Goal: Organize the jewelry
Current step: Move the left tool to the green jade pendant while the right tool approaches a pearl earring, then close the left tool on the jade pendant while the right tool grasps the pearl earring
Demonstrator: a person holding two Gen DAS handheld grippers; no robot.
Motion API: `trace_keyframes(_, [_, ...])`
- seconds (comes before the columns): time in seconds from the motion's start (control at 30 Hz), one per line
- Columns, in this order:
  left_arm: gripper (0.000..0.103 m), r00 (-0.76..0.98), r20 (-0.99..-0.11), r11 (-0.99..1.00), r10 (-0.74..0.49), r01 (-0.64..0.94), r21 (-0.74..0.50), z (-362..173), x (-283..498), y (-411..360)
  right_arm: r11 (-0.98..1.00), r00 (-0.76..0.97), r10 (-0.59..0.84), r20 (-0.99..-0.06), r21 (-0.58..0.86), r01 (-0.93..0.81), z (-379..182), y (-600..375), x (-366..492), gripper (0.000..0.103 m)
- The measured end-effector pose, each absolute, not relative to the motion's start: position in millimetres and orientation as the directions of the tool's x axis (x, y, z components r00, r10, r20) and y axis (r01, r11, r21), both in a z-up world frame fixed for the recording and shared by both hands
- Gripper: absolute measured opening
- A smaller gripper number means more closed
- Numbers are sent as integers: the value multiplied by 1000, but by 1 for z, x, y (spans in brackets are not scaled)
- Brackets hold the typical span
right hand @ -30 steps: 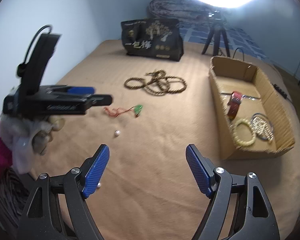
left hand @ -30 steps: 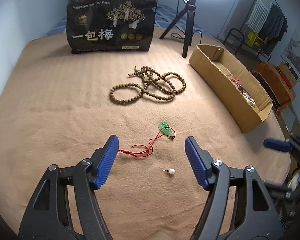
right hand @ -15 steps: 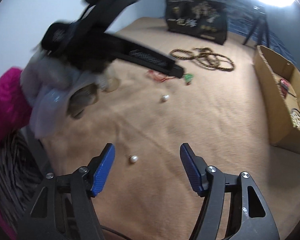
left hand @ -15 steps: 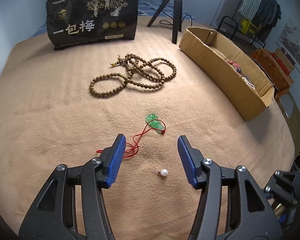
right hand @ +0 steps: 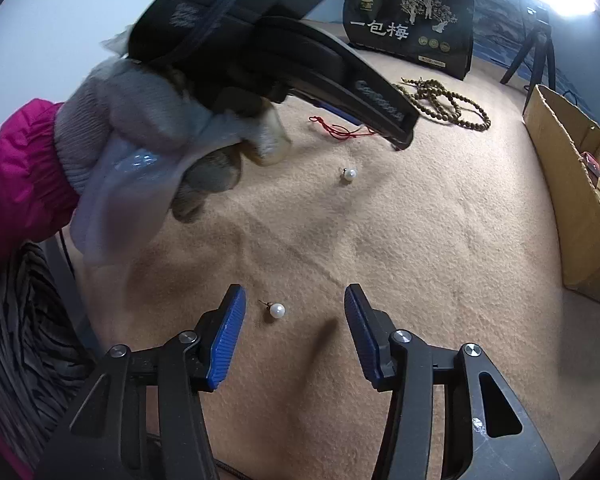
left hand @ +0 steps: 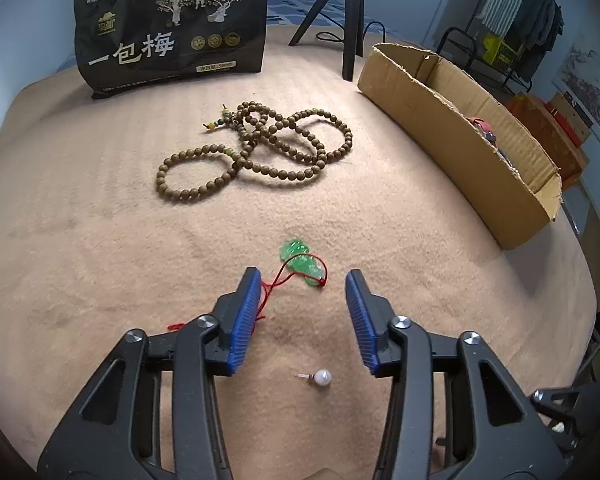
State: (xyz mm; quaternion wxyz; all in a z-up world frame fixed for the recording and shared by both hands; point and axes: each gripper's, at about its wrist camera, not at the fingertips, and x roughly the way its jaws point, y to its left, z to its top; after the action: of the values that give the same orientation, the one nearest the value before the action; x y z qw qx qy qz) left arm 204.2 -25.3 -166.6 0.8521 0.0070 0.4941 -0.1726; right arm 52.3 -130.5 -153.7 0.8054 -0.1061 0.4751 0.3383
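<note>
**Right wrist view: a pearl stud between closing jaws**

Right wrist view shows the right gripper (right hand: 294,316) low over the blanket (right hand: 420,240), its jaws apart but closing, with a pearl stud (right hand: 277,310) lying between them, nearer the left pad and touching neither. Its short post points away toward the upper left, roughly crosswise to the jaws. A second stud (right hand: 349,174) lies farther ahead, just under the tip of the left gripper (left hand: 300,312).

From the left wrist, those jaws also stand apart and are closing on nothing: that second stud (left hand: 322,378) sits back between the arms, behind the pads, post pointing left. The pendant (left hand: 300,262) lies just ahead of the pads, its red cord (left hand: 276,280) running behind the left pad. The box (left hand: 460,132) sits well off to the right.

Each stud is a small round white bead, likely to roll or slip.
</note>
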Motion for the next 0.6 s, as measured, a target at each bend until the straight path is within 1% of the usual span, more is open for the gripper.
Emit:
trace_keyframes(0.1, [41, 450, -848, 941, -279, 303, -149, -170, 208, -29, 744, 320, 443, -838, 144, -653, -154, -129, 51, 45])
trace_keyframes(0.17, [38, 441, -854, 941, -277, 306, -148, -173, 210, -32, 741, 320, 440, -839, 138, -658, -155, -127, 50, 45])
trace_keyframes(0.27, [38, 438, -858, 940, -269, 314, -135, -176, 211, -37, 736, 316, 437, -842, 134, -663, -157, -126, 48, 43])
trace_keyframes(0.33, [33, 439, -861, 941, -259, 315, -123, -178, 213, -39, 734, 314, 435, -844, 130, -666, -160, -125, 47, 42])
trace_keyframes(0.43, [29, 437, -863, 944, -253, 309, -120, -180, 214, -39, 733, 315, 429, -847, 122, -669, -161, -124, 43, 41])
trace_keyframes(0.53, [28, 438, -864, 944, -251, 308, -118, -182, 215, -39, 732, 319, 422, -849, 111, -672, -162, -124, 41, 39])
trace_keyframes(0.57, [27, 437, -864, 944, -251, 310, -117, -182, 215, -39, 731, 320, 418, -850, 106, -674, -162, -124, 40, 37])
trace_keyframes(0.6, [24, 439, -863, 944, -250, 309, -116, -182, 215, -39, 730, 321, 415, -851, 101, -676, -162, -123, 39, 34])
